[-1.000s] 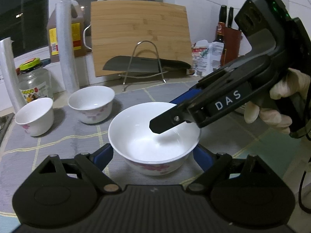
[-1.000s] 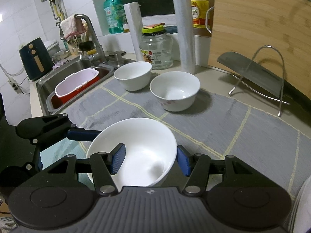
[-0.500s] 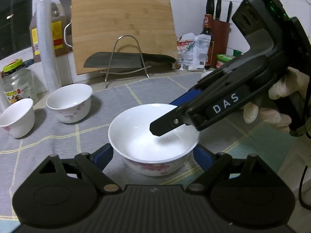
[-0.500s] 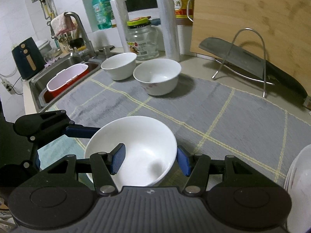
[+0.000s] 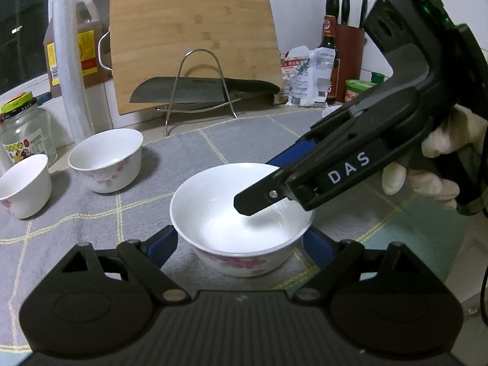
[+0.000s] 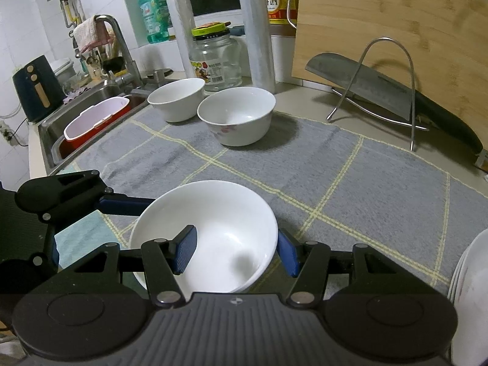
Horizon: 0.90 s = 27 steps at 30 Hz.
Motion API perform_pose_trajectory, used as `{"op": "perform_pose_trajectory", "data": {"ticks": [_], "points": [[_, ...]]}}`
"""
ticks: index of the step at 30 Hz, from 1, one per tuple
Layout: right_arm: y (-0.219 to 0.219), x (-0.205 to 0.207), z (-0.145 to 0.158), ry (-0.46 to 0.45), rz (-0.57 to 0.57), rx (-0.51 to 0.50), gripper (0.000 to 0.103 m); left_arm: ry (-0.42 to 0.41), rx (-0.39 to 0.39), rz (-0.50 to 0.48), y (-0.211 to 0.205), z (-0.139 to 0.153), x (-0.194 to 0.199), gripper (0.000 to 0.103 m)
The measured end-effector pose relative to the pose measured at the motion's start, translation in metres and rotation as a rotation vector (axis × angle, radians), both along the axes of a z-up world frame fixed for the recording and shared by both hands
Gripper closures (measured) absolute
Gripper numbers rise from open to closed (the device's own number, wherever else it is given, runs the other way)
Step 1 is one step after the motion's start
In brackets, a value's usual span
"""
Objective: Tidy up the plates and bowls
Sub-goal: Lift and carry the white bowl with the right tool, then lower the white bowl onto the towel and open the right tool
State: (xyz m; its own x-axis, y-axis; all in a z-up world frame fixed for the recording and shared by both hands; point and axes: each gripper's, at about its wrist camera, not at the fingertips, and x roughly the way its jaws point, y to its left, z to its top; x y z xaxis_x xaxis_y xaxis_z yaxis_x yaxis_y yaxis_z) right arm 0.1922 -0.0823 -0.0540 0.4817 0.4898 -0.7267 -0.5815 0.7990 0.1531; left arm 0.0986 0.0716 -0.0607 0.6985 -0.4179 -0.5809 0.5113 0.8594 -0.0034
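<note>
A white bowl (image 5: 213, 222) with pink flowers on its side sits low over the grey checked mat (image 5: 250, 140); I cannot tell whether it rests on it. My left gripper (image 5: 241, 241) is shut on it, a blue pad against each side. My right gripper (image 6: 235, 250) is shut on the same bowl (image 6: 219, 213), one finger inside and one outside the rim. In the left wrist view the right gripper (image 5: 268, 180) comes in from the right, held by a gloved hand (image 5: 427, 177). Two more white bowls (image 6: 236, 116) (image 6: 177, 100) stand at the mat's far left.
A stack of white plates (image 6: 469, 289) shows at the right edge. A cleaver on a wire stand (image 5: 198, 91) and a bamboo board (image 5: 192, 45) stand behind the mat. Glass jar (image 6: 216, 61), oil bottle and film rolls line the back. A sink (image 6: 91, 113) lies left.
Both grippers, still on the bowl, have drifted to the right and away from the two other bowls. The plate stack has come into the right wrist view.
</note>
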Motion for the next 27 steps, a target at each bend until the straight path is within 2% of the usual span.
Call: {"op": "perform_pose_trajectory", "data": {"ticks": [12, 14, 16, 17, 22, 27], "points": [[-0.001, 0.001, -0.001, 0.006, -0.007, 0.022, 0.036, -0.002, -0.004, 0.001, 0.0, -0.001, 0.0, 0.013], [-0.001, 0.0, 0.0, 0.012, 0.0, 0.033, 0.028, 0.007, -0.004, 0.0, 0.0, -0.002, 0.001, 0.005], [-0.001, -0.001, 0.002, -0.01, -0.009, 0.026, 0.008, 0.012, -0.011, 0.005, 0.002, -0.003, 0.0, 0.002], [-0.001, -0.002, 0.004, -0.02, -0.015, 0.024, 0.004, 0.015, -0.028, 0.006, 0.004, -0.003, 0.0, 0.002], [-0.005, -0.001, 0.006, -0.015, -0.042, 0.032, 0.0, 0.04, -0.068, 0.041, 0.015, 0.002, -0.004, 0.001], [-0.006, -0.004, 0.008, -0.035, -0.071, 0.007, 0.0, 0.018, -0.071, 0.079, 0.026, 0.011, -0.011, 0.001]]}}
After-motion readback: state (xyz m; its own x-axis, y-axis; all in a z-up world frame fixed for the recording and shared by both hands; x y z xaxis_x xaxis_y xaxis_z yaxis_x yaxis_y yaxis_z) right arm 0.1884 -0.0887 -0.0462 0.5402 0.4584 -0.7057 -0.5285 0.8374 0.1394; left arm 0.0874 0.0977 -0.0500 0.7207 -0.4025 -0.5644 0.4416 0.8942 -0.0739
